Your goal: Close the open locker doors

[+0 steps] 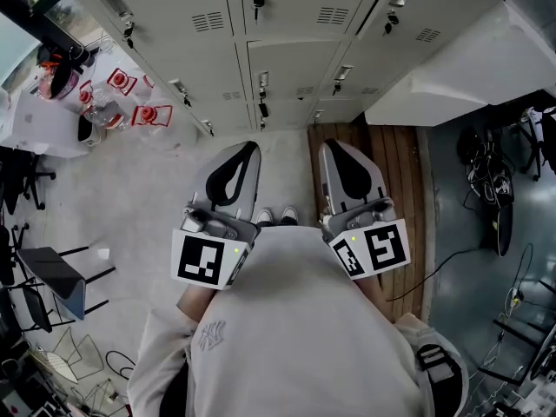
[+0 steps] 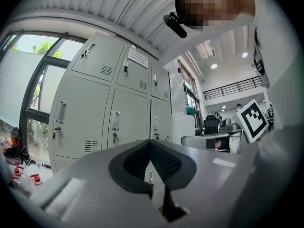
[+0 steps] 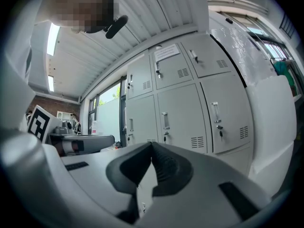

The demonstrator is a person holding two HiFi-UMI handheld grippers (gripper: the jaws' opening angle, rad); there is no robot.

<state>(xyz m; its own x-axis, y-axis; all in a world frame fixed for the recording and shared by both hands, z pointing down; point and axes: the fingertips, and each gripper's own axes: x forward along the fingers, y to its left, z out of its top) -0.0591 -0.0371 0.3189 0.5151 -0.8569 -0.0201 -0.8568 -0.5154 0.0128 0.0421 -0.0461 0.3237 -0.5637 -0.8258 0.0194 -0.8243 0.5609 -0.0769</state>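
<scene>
Facing the lockers (image 1: 287, 68): light grey painted sheet metal, flat rectangular doors, louvred vent slots, slim vertical pull handles, keys hanging from several locks. Stacked in tiers across the far side, straight ahead of both grippers. Noting a paper label (image 2: 137, 57) on one upper door. Reading every visible door face as flush with its neighbours. Spotting a dark seam along the bank's right edge, next to a white boxy block (image 1: 460, 68); can't tell whether that marks a door ajar.

Holding left gripper (image 1: 246, 150) pointed at the bank: smooth grey plastic shell, black ribbed pads, jaws shut tip to tip, nothing between. Same for right gripper (image 1: 333, 150): jaws closed on themselves, empty. Both well short of the doors, no contact. Carrying black-and-white marker cubes (image 1: 208, 261) at the rear of each, just in front of a pale grey sweatshirt (image 1: 287, 337).

Standing on mottled grey concrete floor (image 1: 148, 189), with a strip of brown wooden planking (image 1: 391, 163) to the right, running up to the locker base. Open floor straight ahead up to the doors. Crowded on the left by red-and-white items (image 1: 130, 102) and black chairs (image 1: 43, 276). Hemmed in on the right by the white block and tangled black cables (image 1: 486, 181) on dark flooring.
</scene>
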